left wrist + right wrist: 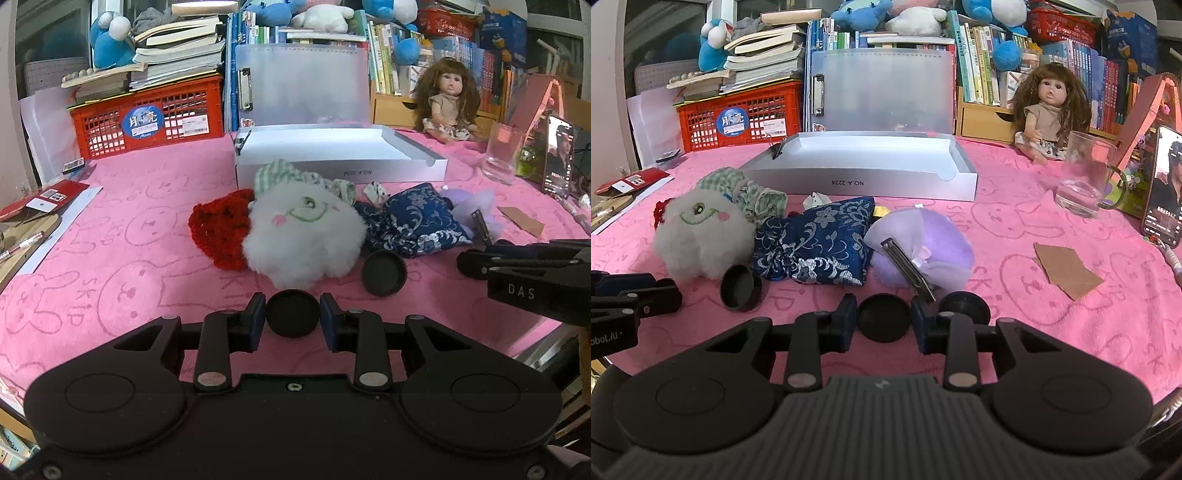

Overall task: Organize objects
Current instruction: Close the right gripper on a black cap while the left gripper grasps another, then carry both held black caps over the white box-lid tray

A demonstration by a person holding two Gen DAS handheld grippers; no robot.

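My left gripper (293, 308) is shut on a small black round cap (293, 319) that rests on the pink cloth, a blue pad against each side. In the same way my right gripper (884, 310) is shut on another black round cap (884, 321). A third black cap (384, 273) (740, 283) lies tilted between the two grippers, and one more black round piece (964, 306) sits just right of my right fingers. Beyond them lie a white plush (303, 236), a red crochet piece (221, 229), a blue patterned pouch (816, 243) and a purple plush (923, 243) with a metal clipper (908, 269) on it.
An open white box (864, 173) stands behind the pile. A doll (1049, 110), a glass mug (1086, 181), a propped phone (1163, 184) and a brown card (1067, 269) are at the right. A red crate (147, 118) with books is back left.
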